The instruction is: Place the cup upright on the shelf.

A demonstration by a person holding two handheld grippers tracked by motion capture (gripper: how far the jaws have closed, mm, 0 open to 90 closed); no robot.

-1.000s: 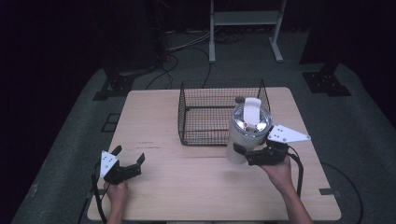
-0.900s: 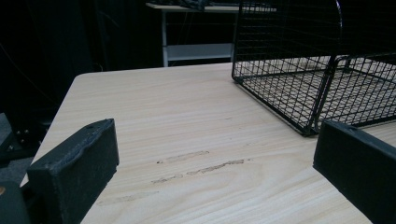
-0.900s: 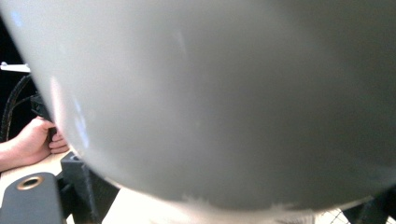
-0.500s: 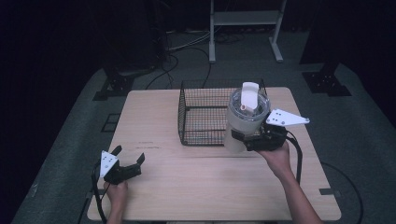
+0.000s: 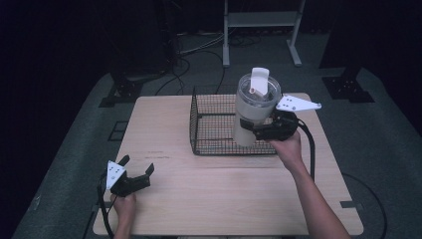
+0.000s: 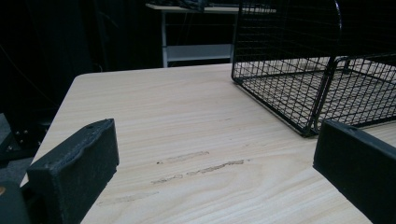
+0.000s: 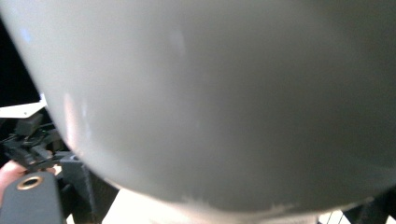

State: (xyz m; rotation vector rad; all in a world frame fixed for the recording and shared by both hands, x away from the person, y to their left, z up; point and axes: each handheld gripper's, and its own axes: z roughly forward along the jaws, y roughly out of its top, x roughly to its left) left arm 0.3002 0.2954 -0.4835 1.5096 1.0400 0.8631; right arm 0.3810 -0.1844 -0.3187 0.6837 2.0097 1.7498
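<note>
Tumbler (image 5: 255, 112), clenched in the right tool (image 5: 259, 130), has risen over the wire basket (image 5: 219, 124), ready for lowering inside; left tool (image 5: 137, 180) rests released.

the tumbler (image 5: 253, 112) is a tall cream-coloured cup with a clear lid and a white flip tab standing up at its 12 o'clock edge. it is upright, lifted above the wire basket (image 5: 214, 144), over the basket's 3 o'clock half. the basket is black mesh, open-topped, and sits on the table toward 1 o'clock.
</note>
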